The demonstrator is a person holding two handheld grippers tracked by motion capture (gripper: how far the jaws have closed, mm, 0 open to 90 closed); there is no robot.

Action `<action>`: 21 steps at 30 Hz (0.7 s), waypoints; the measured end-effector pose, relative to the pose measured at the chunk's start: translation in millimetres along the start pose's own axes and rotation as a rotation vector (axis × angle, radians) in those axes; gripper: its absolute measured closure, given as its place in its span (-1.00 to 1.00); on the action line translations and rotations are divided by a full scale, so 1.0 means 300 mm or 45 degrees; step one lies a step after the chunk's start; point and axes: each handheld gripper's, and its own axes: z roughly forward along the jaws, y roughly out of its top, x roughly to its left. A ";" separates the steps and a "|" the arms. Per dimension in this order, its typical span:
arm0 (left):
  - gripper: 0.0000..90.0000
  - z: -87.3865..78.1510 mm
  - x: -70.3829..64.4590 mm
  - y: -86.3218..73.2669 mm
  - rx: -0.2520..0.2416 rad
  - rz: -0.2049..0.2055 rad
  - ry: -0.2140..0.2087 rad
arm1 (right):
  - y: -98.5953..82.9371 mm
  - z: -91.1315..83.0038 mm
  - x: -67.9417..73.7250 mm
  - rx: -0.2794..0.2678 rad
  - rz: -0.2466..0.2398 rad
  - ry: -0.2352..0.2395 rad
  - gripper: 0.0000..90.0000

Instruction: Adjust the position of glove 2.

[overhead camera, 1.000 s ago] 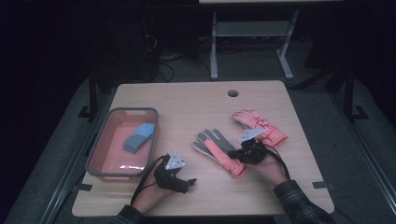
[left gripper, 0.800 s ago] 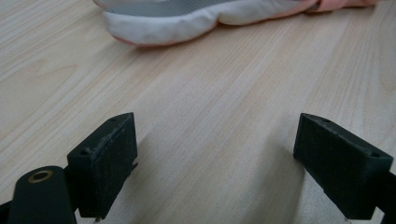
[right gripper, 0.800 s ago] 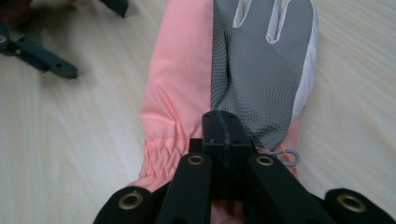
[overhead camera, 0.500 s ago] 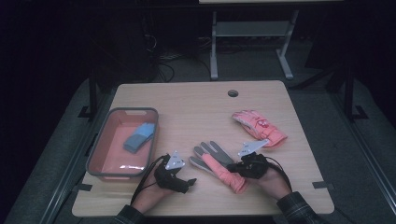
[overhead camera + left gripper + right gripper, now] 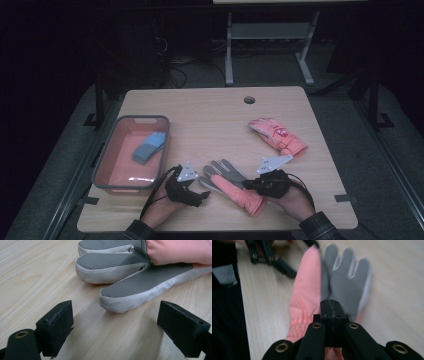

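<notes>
A pink glove [image 5: 229, 183] with a grey palm lies palm up near the table's front edge, its fingers pointing left. My right gripper [image 5: 249, 186] is shut on the glove [image 5: 348, 277] at the palm, jaws pressed together. My left gripper [image 5: 202, 196] rests open just left of the glove's fingertips. In the left gripper view the grey fingers [image 5: 130, 287] lie just beyond the gap of my left gripper [image 5: 117, 332], with nothing between the jaws. The left gripper [image 5: 269, 257] also shows at the top of the right gripper view.
A second pink glove [image 5: 277, 135] lies at the right middle of the table. A pink tray [image 5: 106, 156] at the left holds a blue object [image 5: 148, 146]. A cable hole [image 5: 249, 99] sits near the far edge.
My right gripper has dragged the grey-palmed glove toward the front edge and slightly left, closer to the left gripper. The left gripper has stayed in place.
</notes>
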 end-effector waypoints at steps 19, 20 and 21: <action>-0.72 0.000 0.001 0.000 0.001 0.004 0.000 | -0.083 -0.054 -0.043 0.105 0.050 -0.091 1.00; -0.72 0.000 0.001 0.000 0.001 0.004 0.000 | -0.082 -0.051 -0.041 0.104 0.044 -0.087 1.00; -0.72 0.000 0.001 0.000 0.001 0.004 0.000 | -0.082 -0.049 -0.040 0.104 0.042 -0.088 1.00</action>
